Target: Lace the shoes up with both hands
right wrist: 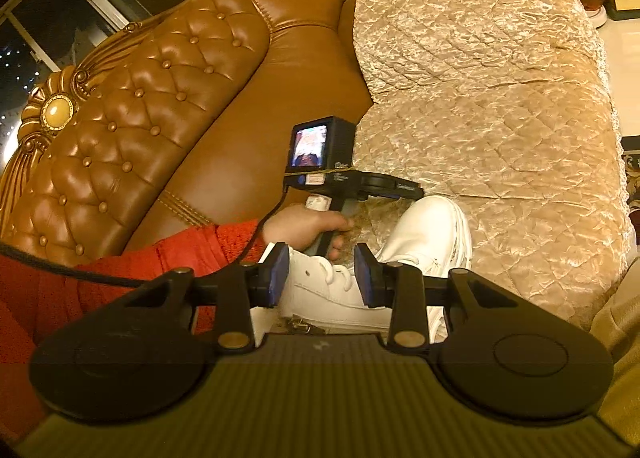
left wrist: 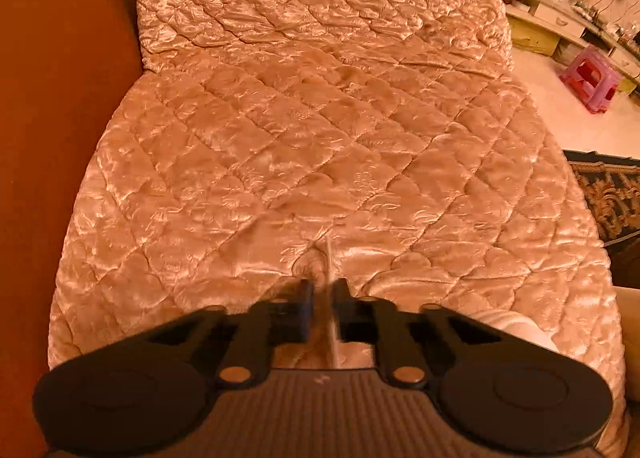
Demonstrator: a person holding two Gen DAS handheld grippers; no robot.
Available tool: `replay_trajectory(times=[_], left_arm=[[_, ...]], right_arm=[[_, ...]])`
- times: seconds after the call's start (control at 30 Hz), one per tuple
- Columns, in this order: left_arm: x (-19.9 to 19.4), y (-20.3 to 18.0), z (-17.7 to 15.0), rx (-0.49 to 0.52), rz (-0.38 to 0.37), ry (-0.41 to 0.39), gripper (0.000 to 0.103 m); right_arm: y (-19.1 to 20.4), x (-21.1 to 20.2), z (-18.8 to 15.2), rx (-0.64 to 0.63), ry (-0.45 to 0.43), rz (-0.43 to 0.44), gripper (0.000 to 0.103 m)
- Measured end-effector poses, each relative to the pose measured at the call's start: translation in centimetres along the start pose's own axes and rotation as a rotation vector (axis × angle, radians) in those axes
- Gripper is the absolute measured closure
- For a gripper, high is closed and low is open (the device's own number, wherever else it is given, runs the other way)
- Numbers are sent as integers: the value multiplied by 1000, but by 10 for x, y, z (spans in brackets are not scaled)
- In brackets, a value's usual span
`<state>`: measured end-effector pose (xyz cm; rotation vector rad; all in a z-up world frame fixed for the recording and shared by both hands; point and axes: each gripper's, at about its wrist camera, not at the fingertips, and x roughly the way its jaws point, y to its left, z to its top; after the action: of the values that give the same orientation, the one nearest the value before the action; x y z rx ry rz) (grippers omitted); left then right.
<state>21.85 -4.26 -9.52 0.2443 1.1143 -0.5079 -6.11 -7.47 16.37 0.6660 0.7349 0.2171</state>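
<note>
A white shoe (right wrist: 420, 234) lies on the quilted seat cover (right wrist: 500, 117) of a sofa. In the left wrist view my left gripper (left wrist: 323, 286) points down at the cover, its jaws nearly together and shut on a thin white shoelace (left wrist: 331, 322) that runs up between them. In the right wrist view my right gripper (right wrist: 322, 276) hovers just above the shoe's laced part, open, with nothing pressed between its blue pads (right wrist: 280, 270). A hand (right wrist: 308, 225) in a red sleeve holds the left tool beside the shoe, its camera screen (right wrist: 310, 145) facing me.
A brown tufted leather sofa back (right wrist: 140, 117) rises at the left. The quilted cover (left wrist: 320, 137) fills most of the seat. Off its right edge are a pink stool (left wrist: 592, 81), a low cabinet (left wrist: 560, 17) and a patterned rug (left wrist: 612, 193). A black cable (right wrist: 80, 270) crosses the sleeve.
</note>
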Motion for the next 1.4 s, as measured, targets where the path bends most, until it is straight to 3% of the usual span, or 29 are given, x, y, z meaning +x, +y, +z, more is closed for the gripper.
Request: replay_trajectory(times=[0.03, 0.2, 0.43, 0.63, 0.83, 0.97, 1.17, 1.2, 1.23, 1.27, 1.33, 1.4], left_arm=[[-4, 2, -1, 6, -10, -5, 99], [-43, 5, -9, 103, -61, -56, 99], [-133, -8, -15, 292, -169, -115, 99], [-193, -17, -20, 338, -239, -195, 100], [-219, -43, -33, 375, -308, -246, 100], [-234, -61, -40, 395, -363, -267, 100], [-249, -72, -51, 421, -379, -288, 100], [-251, -73, -53, 431, -378, -292, 100], [-252, -74, -55, 441, -376, -297, 100], [-254, -75, -57, 444, -381, -303, 100], [-257, -74, -60, 451, -402, -316, 99], [-259, -74, -63, 464, -408, -339, 97]], right_arm=[[0, -1, 0, 3, -1, -2, 61], [0, -5, 1, 5, -13, -27, 61], [7, -3, 3, -24, -10, -101, 61], [25, 4, 5, -92, 27, -150, 61], [29, 0, 21, -64, -69, -122, 61], [50, 3, 33, -180, -148, -105, 61], [56, 20, 39, -199, -149, -99, 62], [54, 20, 39, -193, -145, -97, 68], [53, 21, 39, -185, -140, -90, 84], [49, 21, 38, -168, -134, -77, 90], [40, 20, 38, -105, -132, -51, 95], [18, 17, 38, 60, -124, 37, 98]])
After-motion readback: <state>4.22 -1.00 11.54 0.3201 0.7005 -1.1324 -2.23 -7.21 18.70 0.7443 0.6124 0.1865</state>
